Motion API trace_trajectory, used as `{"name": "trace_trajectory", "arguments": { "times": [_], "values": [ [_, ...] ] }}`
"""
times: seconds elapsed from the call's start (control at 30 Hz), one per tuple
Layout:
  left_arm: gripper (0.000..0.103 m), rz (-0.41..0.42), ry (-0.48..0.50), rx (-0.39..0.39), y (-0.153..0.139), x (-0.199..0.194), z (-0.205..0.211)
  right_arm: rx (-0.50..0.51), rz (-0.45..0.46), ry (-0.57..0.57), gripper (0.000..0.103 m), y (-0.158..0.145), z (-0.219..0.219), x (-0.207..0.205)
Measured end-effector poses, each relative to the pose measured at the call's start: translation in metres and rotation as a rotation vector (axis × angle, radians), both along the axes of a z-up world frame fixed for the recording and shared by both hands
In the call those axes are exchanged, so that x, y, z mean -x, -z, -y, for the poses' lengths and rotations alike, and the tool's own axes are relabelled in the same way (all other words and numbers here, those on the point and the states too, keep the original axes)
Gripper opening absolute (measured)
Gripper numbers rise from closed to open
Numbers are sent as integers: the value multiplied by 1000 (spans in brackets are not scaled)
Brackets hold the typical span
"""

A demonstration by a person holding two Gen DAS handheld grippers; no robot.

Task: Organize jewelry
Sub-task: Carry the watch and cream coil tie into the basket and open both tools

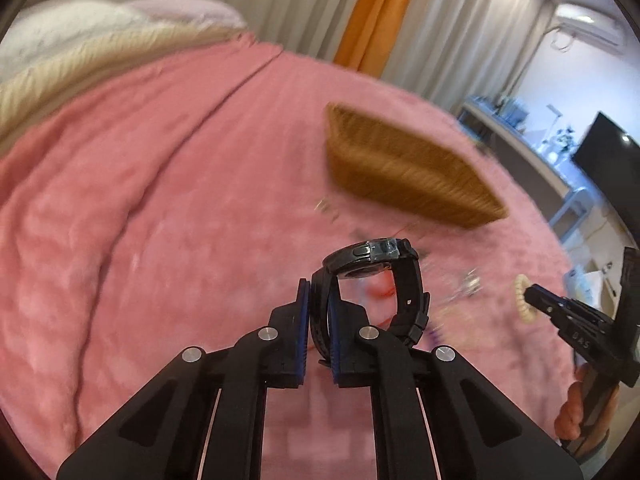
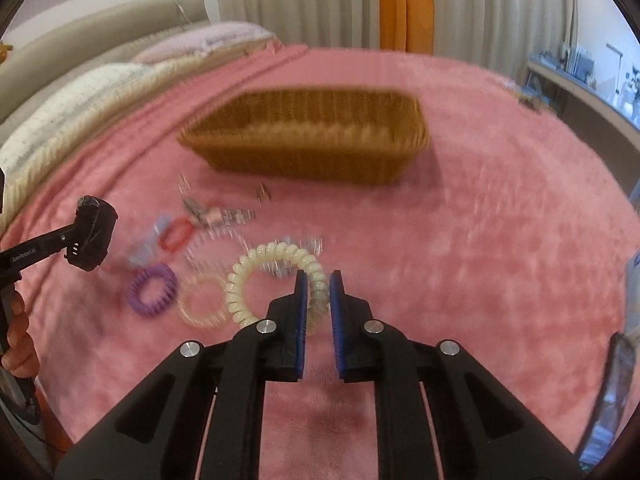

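My left gripper (image 1: 318, 292) is shut on the strap of a black wristwatch (image 1: 372, 256), held above the pink blanket; the watch also shows in the right wrist view (image 2: 94, 236). My right gripper (image 2: 318, 280) is shut on a cream spiral hair tie (image 2: 264, 256), lifted over the blanket; the tie also shows in the left wrist view (image 1: 522, 298). A woven brown basket (image 2: 316, 148) stands on the bed beyond both grippers, and it shows in the left wrist view (image 1: 404, 172). A purple spiral tie (image 2: 152, 290), a clear one (image 2: 200, 300) and a red one (image 2: 176, 234) lie on the blanket.
Small metal jewelry pieces (image 2: 224, 214) lie scattered in front of the basket. Pillows (image 2: 80, 96) sit at the head of the bed on the left. Curtains (image 2: 404, 4) hang behind. A desk with a monitor (image 1: 600, 152) stands at the right.
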State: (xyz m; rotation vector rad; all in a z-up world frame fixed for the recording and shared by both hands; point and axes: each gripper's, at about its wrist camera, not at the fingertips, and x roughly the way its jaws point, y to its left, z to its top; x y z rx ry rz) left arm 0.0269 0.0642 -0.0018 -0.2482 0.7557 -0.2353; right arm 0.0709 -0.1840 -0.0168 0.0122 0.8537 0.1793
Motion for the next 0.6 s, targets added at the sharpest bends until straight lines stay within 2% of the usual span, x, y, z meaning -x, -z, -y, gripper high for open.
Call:
{"name": "trace_trajectory", "arguments": {
  "times": [0.17,0.3,0.43,0.6],
  "values": [
    [6,135,22,8,-59,-16,18,-8,138,21,9,-60,2,-21],
    [6,197,29,-6,-90,-57,42,-4,195,39,9,-87,2,-63],
    [6,203,33,-17,-94,-103,61,-3,172,43,9,-80,5,-115],
    [6,140,31,-38,-64,-163,83,32,93,56,9,-44,1,-174]
  ]
}}
